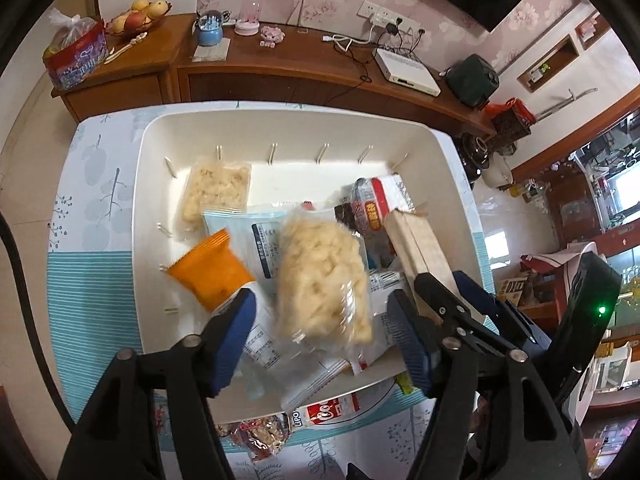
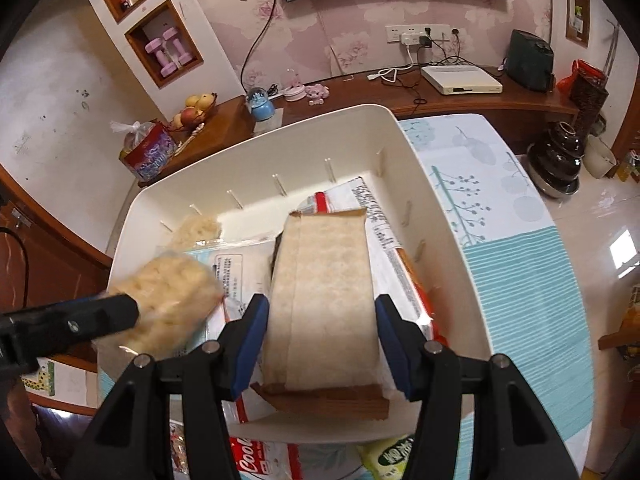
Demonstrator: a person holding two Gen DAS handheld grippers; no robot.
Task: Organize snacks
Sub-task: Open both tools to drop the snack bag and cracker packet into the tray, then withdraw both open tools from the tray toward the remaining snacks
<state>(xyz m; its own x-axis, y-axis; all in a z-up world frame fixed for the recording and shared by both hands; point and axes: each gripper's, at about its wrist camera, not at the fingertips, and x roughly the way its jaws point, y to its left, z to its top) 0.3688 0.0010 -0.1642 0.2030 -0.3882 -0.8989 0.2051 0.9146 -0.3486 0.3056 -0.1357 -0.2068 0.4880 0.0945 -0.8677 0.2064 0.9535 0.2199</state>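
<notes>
A white plastic bin [image 1: 256, 128] sits on the table and holds several snack packs. My left gripper [image 1: 324, 344] is open above the bin's near side; a clear pack of pale puffed snack [image 1: 324, 276] lies blurred between its fingers, not pinched. An orange packet [image 1: 212, 268] and a light blue packet [image 1: 248, 224] lie beside it. My right gripper [image 2: 320, 344] is around a beige and brown cake pack [image 2: 324, 280] over the bin's [image 2: 440, 208] right part, fingers close to its sides with a small gap. The puffed pack [image 2: 168, 304] shows at the left.
Loose snack packs lie on the tablecloth at the bin's near edge: a red and white one [image 1: 332, 412] and a green one [image 2: 384, 456]. A wooden TV cabinet [image 1: 280, 68] with a fruit bowl stands behind the table.
</notes>
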